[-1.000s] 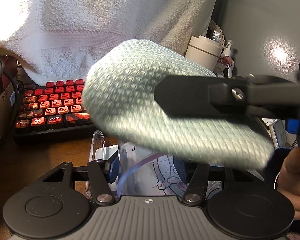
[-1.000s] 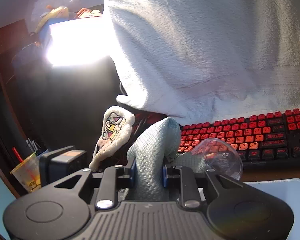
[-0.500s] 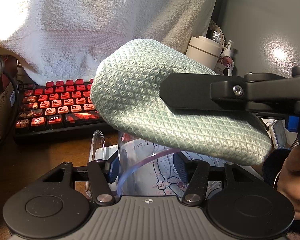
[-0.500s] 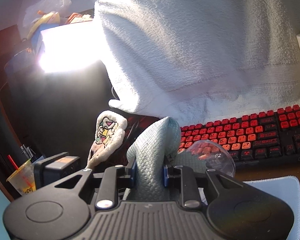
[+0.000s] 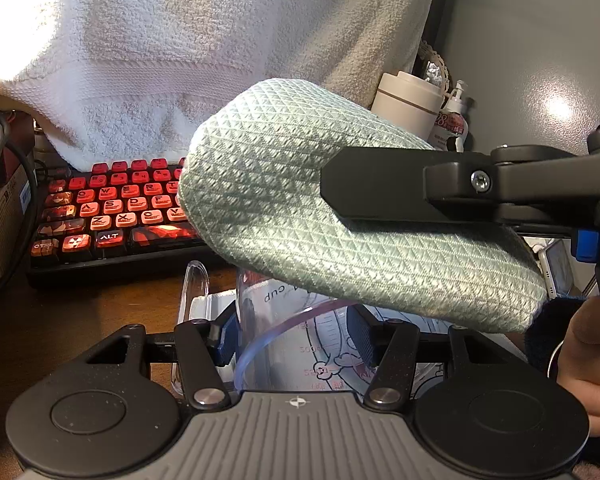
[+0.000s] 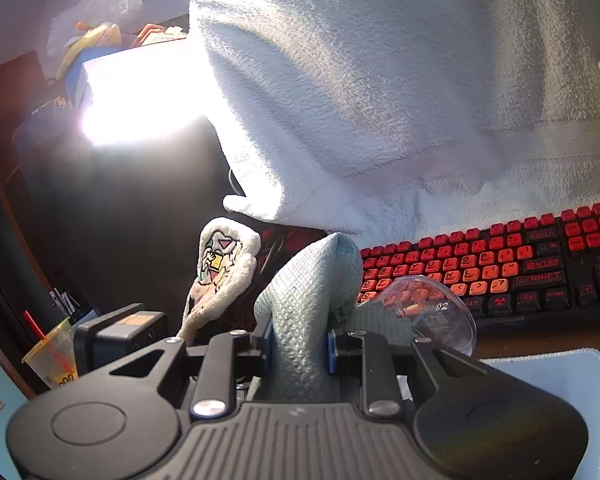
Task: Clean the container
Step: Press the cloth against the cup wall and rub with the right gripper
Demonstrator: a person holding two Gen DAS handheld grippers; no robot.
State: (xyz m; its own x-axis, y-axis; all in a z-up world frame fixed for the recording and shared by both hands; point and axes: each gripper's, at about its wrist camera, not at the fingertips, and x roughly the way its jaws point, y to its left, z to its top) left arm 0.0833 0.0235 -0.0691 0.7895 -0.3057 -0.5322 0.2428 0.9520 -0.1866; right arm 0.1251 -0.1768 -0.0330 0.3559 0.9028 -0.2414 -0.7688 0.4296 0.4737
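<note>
The left gripper [image 5: 296, 336] grips the clear measuring cup [image 5: 300, 344] between its fingers; the right gripper [image 6: 298, 346] pinches the green cloth [image 6: 308, 308].

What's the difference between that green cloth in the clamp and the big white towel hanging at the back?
The green cloth has a flat diamond weave; the white towel is fluffy terry. The cloth is small and bunched, pinched between the right gripper fingers just above the clear measuring cup that the left gripper holds; the towel is far larger, draped loose behind the keyboard, and untouched. Both are soft fabric.
</note>
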